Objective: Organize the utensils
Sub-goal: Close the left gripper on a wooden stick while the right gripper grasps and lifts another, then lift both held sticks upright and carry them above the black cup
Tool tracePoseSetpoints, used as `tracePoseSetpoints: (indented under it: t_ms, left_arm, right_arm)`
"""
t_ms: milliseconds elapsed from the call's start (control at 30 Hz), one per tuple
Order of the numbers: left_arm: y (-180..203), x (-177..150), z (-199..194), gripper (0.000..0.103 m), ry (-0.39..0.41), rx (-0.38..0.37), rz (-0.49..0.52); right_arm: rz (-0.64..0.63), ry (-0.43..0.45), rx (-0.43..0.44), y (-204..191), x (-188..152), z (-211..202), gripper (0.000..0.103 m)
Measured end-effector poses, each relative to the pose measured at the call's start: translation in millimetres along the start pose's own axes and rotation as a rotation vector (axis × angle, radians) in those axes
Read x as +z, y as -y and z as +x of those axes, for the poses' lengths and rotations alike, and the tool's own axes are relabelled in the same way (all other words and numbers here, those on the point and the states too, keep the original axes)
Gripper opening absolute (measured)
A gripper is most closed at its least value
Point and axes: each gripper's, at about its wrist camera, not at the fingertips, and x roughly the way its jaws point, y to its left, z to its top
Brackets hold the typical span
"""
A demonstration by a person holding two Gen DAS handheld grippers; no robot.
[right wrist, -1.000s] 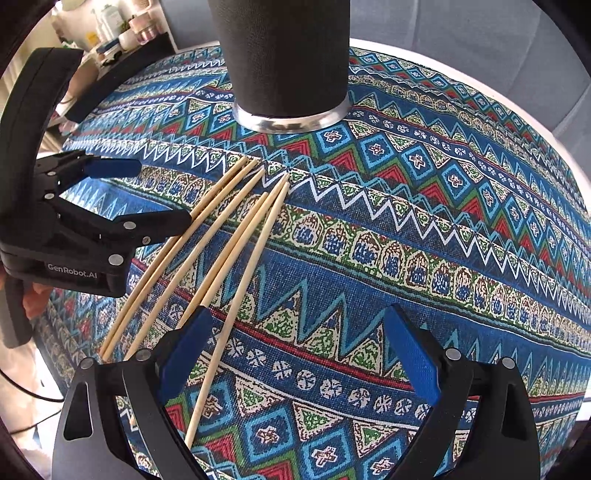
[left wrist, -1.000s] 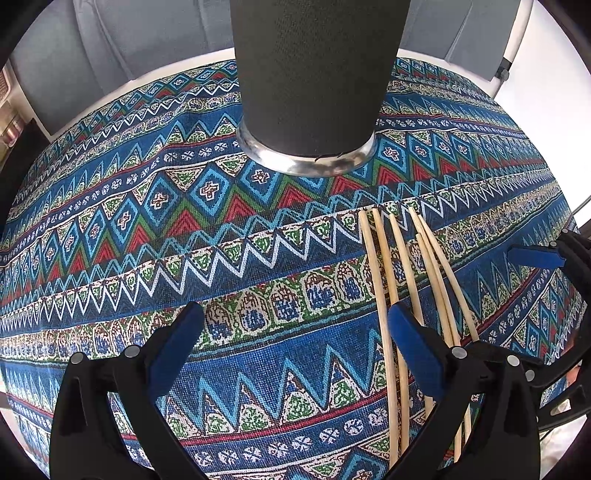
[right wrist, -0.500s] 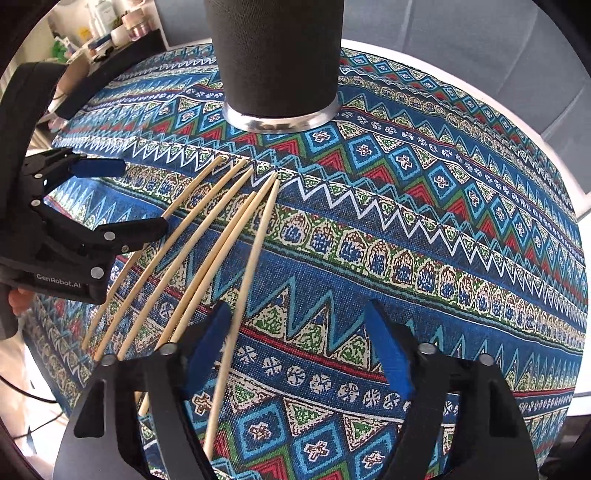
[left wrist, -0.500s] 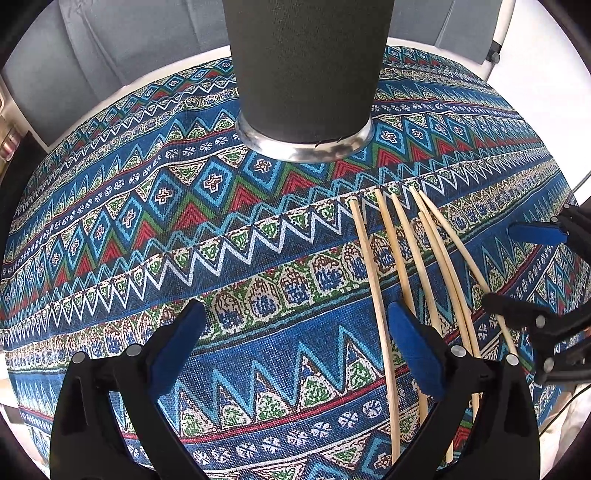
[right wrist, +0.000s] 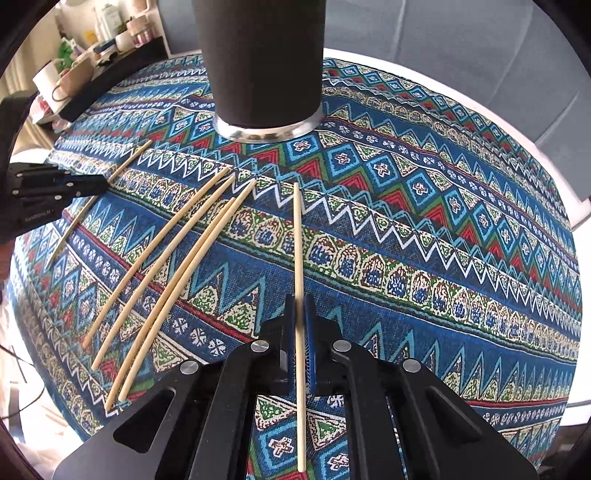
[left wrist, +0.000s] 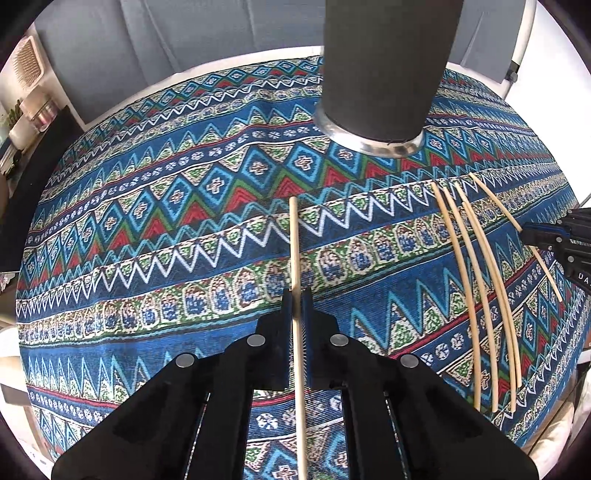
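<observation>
My left gripper point(left wrist: 296, 295) is shut on one wooden chopstick point(left wrist: 294, 251) that points toward the black cup point(left wrist: 384, 70). My right gripper point(right wrist: 300, 302) is shut on another chopstick point(right wrist: 297, 236), also pointing toward the cup point(right wrist: 262, 59). Several loose chopsticks point(left wrist: 476, 273) lie side by side on the patterned cloth, to the right in the left wrist view and to the left in the right wrist view point(right wrist: 166, 266). The left gripper with its chopstick shows at the left edge of the right wrist view point(right wrist: 96, 184); the right gripper shows at the right edge of the left wrist view point(left wrist: 532, 236).
The black cup with a metal base stands upright at the far side of the round table, which is covered by a blue patterned cloth point(left wrist: 166, 229). A shelf with small jars point(right wrist: 110, 33) stands beyond the table's far left edge. Grey curtains hang behind.
Both grippers were open above the chopsticks; each has now closed on one chopstick and drawn it away from the bundle, left gripper leftward, right gripper rightward.
</observation>
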Motion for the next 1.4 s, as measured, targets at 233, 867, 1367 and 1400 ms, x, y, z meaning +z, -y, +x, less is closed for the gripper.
tracePoseSetpoints:
  t_ms: [233, 867, 1367, 1400]
  left_arm:
    - [-10.7, -3.3, -2.6, 0.005, -0.013, -0.001, -0.021]
    - [-34.0, 34.1, -60.5, 0.005, 0.084, 0.018, -0.07]
    - [-27.8, 100.8, -129.0, 0.005, 0.246, -0.015, -0.073]
    - [-27.0, 106.0, -132.1, 0.005, 0.254, -0.013, -0.068]
  right_arm:
    - [0.021, 0.018, 0.004, 15.9, -6.0, -8.6, 0.004]
    - [0.035, 0.218, 0.032, 30.4, 22.8, -89.7, 0.005]
    - [0.053, 0.395, 0.168, 33.8, 81.6, -145.6, 0.005]
    - [0.052, 0.403, 0.174, 33.4, 86.4, -147.8, 0.005]
